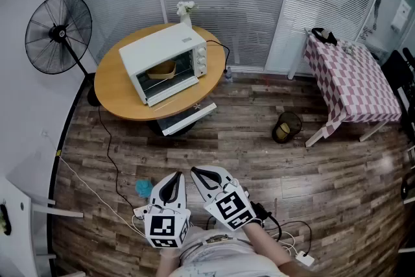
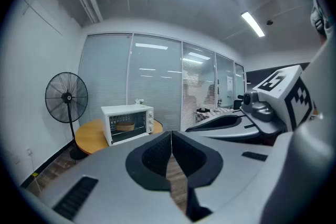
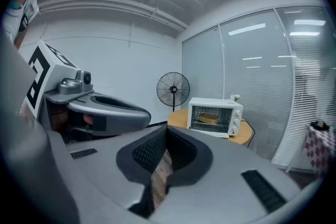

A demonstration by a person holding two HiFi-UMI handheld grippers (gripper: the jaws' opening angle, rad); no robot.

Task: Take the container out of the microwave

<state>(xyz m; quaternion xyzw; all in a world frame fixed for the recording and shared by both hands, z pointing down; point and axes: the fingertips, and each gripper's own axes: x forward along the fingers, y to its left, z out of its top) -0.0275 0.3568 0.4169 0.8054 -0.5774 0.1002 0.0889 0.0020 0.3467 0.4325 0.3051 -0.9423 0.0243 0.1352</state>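
Note:
A white microwave [image 1: 165, 60] stands on a round wooden table [image 1: 113, 91] far across the room. A tan container [image 1: 162, 69] shows behind its glass front, and the door looks closed. Both grippers are held low near the person's body, well short of the table. The left gripper [image 1: 174, 180] is shut with nothing in it, and its pads meet [image 2: 170, 136]. To its right, the right gripper [image 1: 200, 174] also has its pads together [image 3: 166, 131] and holds nothing. Each gripper view shows the microwave [image 2: 127, 123] [image 3: 215, 117] small in the distance with the container [image 2: 125, 125] [image 3: 209, 118] inside.
A standing fan [image 1: 58, 32] is left of the round table. A table with a checked cloth [image 1: 353, 81] stands at the right, with a small bin [image 1: 285, 126] on the wood floor beside it. Cables and a blue object [image 1: 144, 188] lie near the person's feet.

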